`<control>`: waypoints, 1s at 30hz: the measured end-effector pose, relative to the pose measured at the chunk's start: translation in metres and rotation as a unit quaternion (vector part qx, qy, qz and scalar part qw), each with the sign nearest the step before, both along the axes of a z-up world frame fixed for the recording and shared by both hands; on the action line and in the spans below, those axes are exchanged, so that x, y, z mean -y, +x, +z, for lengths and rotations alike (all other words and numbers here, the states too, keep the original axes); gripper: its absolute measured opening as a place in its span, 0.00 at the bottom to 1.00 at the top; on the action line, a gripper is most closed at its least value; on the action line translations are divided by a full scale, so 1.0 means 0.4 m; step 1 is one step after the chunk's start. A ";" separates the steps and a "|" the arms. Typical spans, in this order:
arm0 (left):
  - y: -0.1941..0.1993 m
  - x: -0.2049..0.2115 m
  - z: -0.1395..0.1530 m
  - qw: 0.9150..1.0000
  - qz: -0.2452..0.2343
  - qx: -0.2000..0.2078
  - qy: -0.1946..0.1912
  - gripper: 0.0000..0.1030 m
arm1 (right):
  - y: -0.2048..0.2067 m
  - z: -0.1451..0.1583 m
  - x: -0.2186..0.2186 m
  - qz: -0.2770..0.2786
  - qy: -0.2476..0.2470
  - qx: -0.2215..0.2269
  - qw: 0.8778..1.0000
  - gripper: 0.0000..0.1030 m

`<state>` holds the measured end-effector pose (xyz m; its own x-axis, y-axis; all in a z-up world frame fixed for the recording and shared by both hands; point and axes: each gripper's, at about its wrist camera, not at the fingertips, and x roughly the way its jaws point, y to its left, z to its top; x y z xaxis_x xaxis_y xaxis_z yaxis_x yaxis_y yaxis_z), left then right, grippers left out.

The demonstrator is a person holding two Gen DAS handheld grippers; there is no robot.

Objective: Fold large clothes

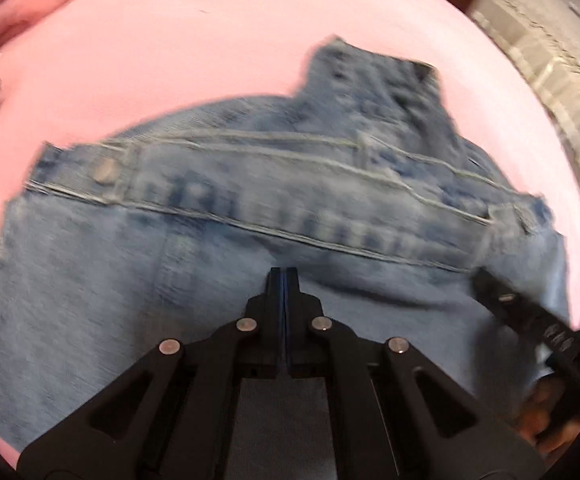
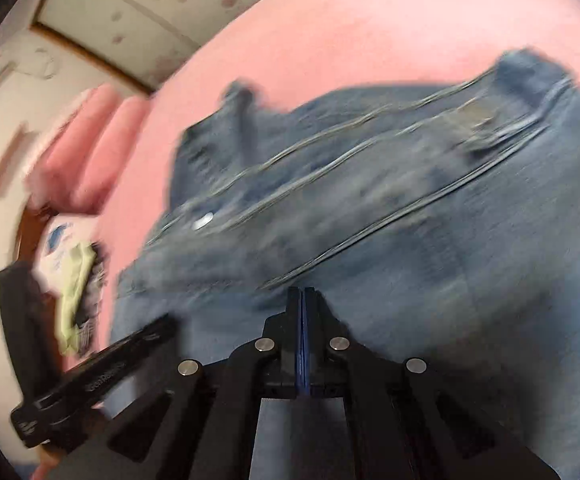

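A pair of light blue jeans [image 1: 210, 240] lies on a pink bed sheet [image 1: 170, 60], waistband and metal button [image 1: 105, 171] toward the far side. My left gripper [image 1: 284, 276] is shut, its tips low over the denim below the waistband; whether cloth is pinched I cannot tell. My right gripper [image 2: 301, 296] is also shut, over the same jeans [image 2: 409, 220], just below the seams. The right gripper shows at the right edge of the left wrist view [image 1: 529, 312]; the left one shows at lower left of the right wrist view [image 2: 102, 372]. Both views are motion-blurred.
Pink pillows [image 2: 98, 140] lie at the bed's head. A pile of light and yellow-green cloth [image 2: 74, 272] sits at the bed's edge. A pale wall with wooden trim [image 2: 102, 12] stands behind. A grey-white quilted surface [image 1: 549, 60] lies beyond the bed's far right.
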<state>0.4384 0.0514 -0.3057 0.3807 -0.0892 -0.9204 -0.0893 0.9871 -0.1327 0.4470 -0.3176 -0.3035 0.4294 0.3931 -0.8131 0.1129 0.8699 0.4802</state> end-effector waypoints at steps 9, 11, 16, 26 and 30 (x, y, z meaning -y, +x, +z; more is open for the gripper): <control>0.030 -0.096 0.010 1.000 0.014 0.000 0.001 0.01 | 0.023 0.022 0.195 -0.035 -0.035 -0.002 0.999 0.00; 0.027 -0.085 0.024 0.999 0.006 0.011 0.053 0.01 | 0.023 0.038 0.221 -0.047 -0.102 -0.002 0.994 0.00; 0.009 -0.174 0.014 0.994 0.047 -0.007 0.096 0.01 | 0.018 0.043 0.292 -0.060 -0.109 -0.010 0.992 0.00; -0.021 -0.230 0.053 0.996 0.069 -0.026 0.050 0.01 | 0.016 0.074 0.315 -0.052 -0.082 -0.021 0.995 0.11; -0.053 -0.183 0.078 0.997 0.060 -0.026 0.039 0.01 | 0.027 0.108 0.266 -0.025 -0.120 -0.005 0.992 0.37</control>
<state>0.4172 0.1248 -0.2744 0.3363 0.0276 -0.9413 -0.2128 0.9759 -0.0474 0.4580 -0.4238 -0.2604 0.4356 0.1665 -0.8846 0.1629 0.9519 0.2595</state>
